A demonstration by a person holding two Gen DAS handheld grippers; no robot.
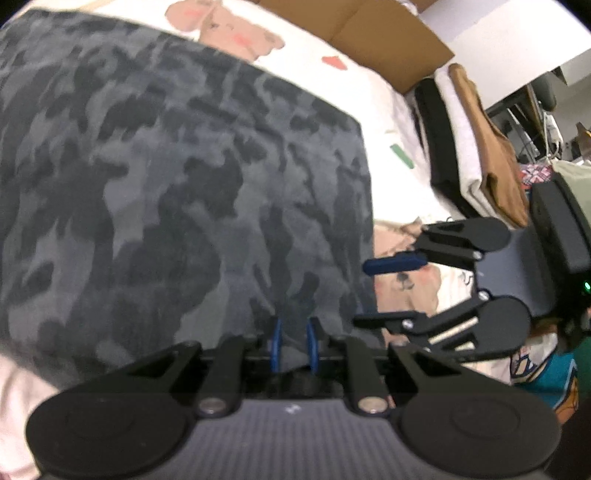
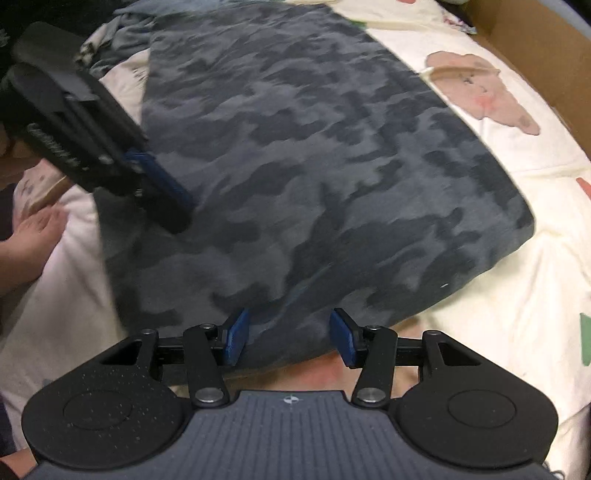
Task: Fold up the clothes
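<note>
A dark grey camouflage garment (image 1: 166,166) (image 2: 314,166) lies spread flat on a white bear-print sheet (image 2: 491,317). My left gripper (image 1: 294,343) is shut on a fold of this cloth near its close edge, with fabric pinched between the blue pads. In the right wrist view the left gripper (image 2: 177,214) comes in from the left, tips down on the garment. My right gripper (image 2: 289,339) stands open, with the garment's near edge lying loose between its blue pads (image 2: 236,338). In the left wrist view the right gripper (image 1: 362,291) hovers just off the garment's right edge.
A brown cardboard box (image 1: 369,33) stands behind the sheet. Folded black, white and tan clothes (image 1: 469,147) are stacked at the right, with a teal garment (image 1: 546,373) nearer. A person's bare hand (image 2: 33,236) rests on the sheet at the left.
</note>
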